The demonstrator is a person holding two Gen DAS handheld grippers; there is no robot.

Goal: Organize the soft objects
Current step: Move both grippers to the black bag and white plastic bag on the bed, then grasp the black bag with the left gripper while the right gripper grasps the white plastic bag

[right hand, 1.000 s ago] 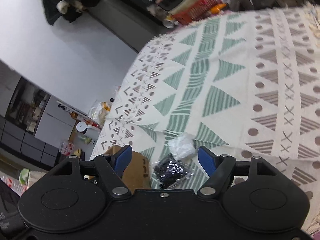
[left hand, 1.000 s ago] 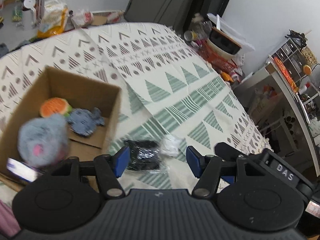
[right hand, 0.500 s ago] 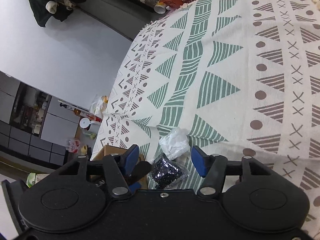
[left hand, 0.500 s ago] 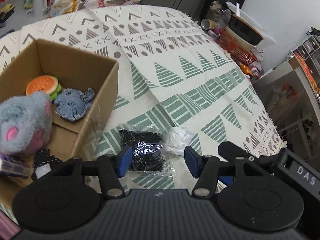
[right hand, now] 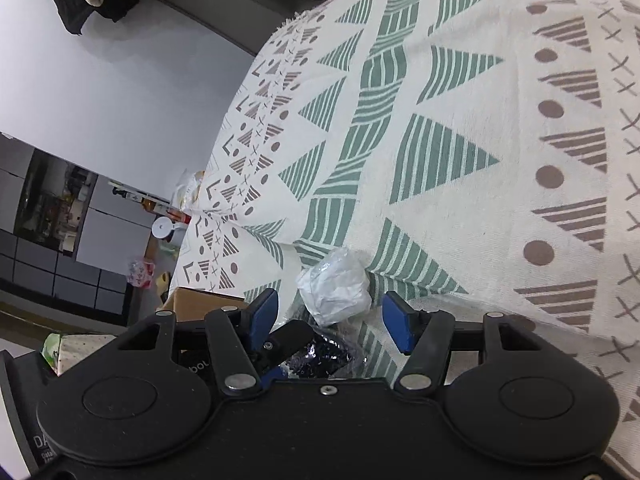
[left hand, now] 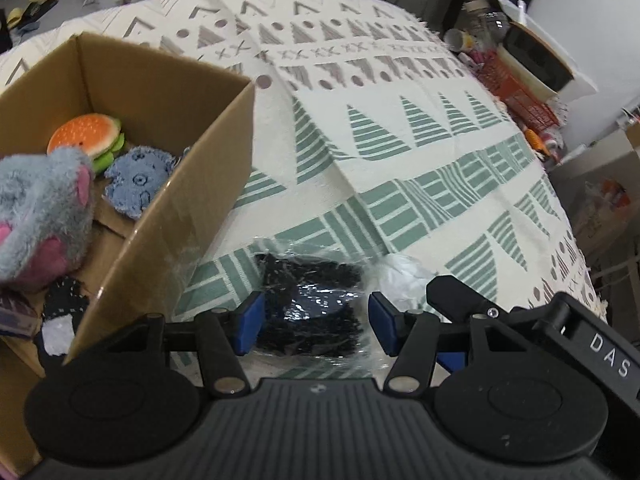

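I see my left gripper point(left hand: 314, 324) spread around the black fuzzy item in clear plastic point(left hand: 310, 308), right gripper point(right hand: 330, 316) spread around the crumpled white plastic bundle point(right hand: 336, 288).

Patterned cloth point(left hand: 400, 128) on table, red basket point(left hand: 516, 92) w/ clutter, white kettle point(right hand: 164, 230).

Your left gripper point(left hand: 314, 322) hangs with its blue pads spread wide over a clear bag of black material point(left hand: 310, 304) lying on the patterned cloth point(left hand: 400, 128). Just right of that bag sits a crumpled white bag point(left hand: 400, 276), with the right gripper point(left hand: 460, 300) beside it. On your left, the cardboard box point(left hand: 192, 208) holds a grey plush point(left hand: 40, 216), a burger toy point(left hand: 86, 136) and a blue plush point(left hand: 136, 180).
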